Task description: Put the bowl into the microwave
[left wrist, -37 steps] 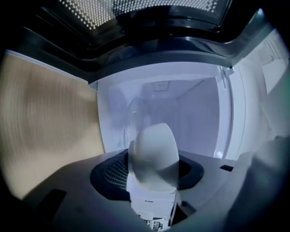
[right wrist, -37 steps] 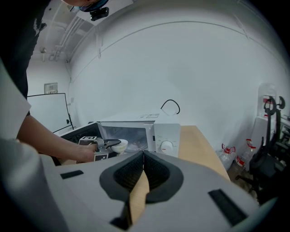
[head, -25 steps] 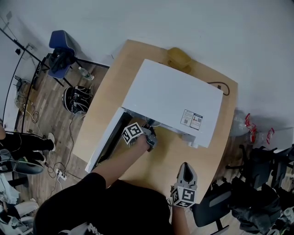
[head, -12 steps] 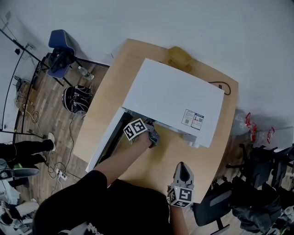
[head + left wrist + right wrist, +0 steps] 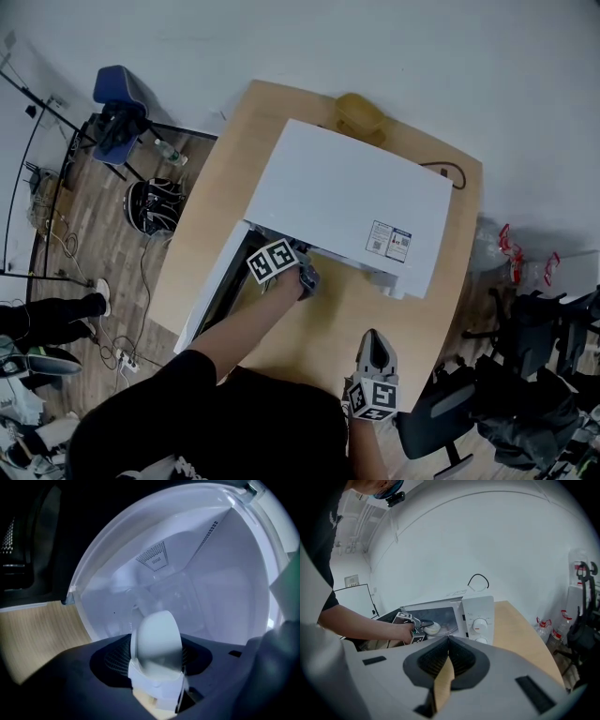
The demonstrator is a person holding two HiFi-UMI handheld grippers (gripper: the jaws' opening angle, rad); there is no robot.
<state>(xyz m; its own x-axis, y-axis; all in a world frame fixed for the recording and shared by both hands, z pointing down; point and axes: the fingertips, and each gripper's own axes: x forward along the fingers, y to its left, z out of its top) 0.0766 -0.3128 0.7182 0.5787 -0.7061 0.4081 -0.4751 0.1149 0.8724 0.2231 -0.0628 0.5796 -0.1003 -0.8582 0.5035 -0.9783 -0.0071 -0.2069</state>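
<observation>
The white microwave (image 5: 347,202) stands on the wooden table (image 5: 417,309) with its door (image 5: 211,292) swung open to the left. My left gripper (image 5: 305,279) reaches into the opening. In the left gripper view a white bowl (image 5: 157,639) stands on edge between the jaws, inside the pale cavity (image 5: 197,583). Those jaws have just been opening, with the bowl between them and touching both sides. The right gripper view shows the bowl (image 5: 432,628) at the left gripper's (image 5: 416,630) tip, inside the microwave (image 5: 479,613). My right gripper (image 5: 375,343) hovers shut and empty by the table's near edge.
A yellow container (image 5: 362,114) sits behind the microwave, and a black cable (image 5: 448,174) lies at the back right corner. A dark office chair (image 5: 441,424) stands close to the table's near right. A blue chair (image 5: 117,94) and floor clutter lie to the left.
The left gripper has rolled at the microwave's opening, its marker cube turning a little. The right gripper has stayed where it was.
</observation>
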